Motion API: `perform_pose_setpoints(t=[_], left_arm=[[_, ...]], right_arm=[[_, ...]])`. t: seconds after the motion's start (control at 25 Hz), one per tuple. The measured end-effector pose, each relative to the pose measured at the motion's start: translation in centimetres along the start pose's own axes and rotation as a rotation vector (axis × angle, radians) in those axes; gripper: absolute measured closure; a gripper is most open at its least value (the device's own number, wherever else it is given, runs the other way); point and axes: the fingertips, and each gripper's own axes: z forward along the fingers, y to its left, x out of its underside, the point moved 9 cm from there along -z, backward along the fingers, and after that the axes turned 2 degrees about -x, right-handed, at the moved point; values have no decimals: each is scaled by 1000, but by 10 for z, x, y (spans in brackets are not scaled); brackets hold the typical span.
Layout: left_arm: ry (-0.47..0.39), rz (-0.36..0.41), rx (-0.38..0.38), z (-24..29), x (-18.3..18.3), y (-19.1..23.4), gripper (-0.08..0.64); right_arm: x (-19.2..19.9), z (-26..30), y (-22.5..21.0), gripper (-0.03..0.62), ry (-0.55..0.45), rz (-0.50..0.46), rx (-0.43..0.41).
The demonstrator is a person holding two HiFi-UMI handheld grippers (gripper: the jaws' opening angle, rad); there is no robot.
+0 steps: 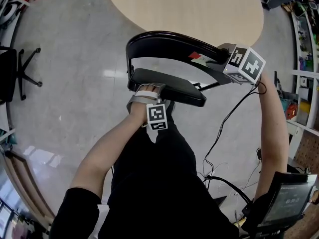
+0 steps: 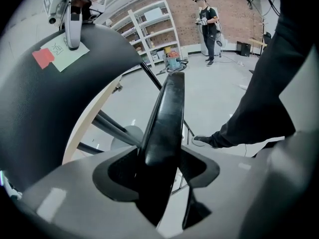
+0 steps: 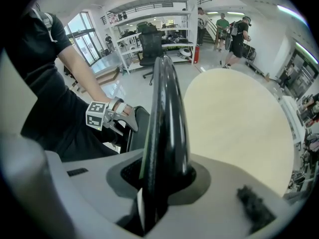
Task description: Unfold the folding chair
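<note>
Folding chair point(image 1: 164, 81), both jaws clamped
The left gripper point(image 2: 162, 171) grips the seat point(image 2: 167, 108), the right gripper point(image 3: 162, 180) the backrest point(image 3: 164, 108); press the seat down while steadying the backrest.

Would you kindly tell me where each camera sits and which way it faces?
Head view: on the person's head, steeply down at seat, backrest and table; both arms show.
Left gripper view: on the left gripper, along the seat edge in its jaws; a trouser leg shows.
Right gripper view: on the right gripper, along the backrest towards the table; the left arm shows.
Shared: each gripper view shows the other gripper.
</note>
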Motion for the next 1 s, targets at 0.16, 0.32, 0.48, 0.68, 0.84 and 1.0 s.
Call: perform_pose_setpoints(t=[0.16,0.32,0.48,0.68,0.84,1.0], left_arm=[[-33,6,14,-11,6,-18,301],[-113,-233,59,-39,18,-25,276],[-206,-1054,306,-71,65,-29,284],[-384,-1927,546,-72,121,-35,277],[-334,-2068,408,-82,136,-48,261],[-327,-2253,319,-66,154,-55,177]], right_arm=[[0,3,3,500,-5,-10,-3],[0,3,4,500,-1,-7,-14],[1,3,5,500,10,10,-26],[4,6,-1,500,5,20,-24],[6,9,-4,500,0,23,-48],[8,12,-9,502,3,24,-67]])
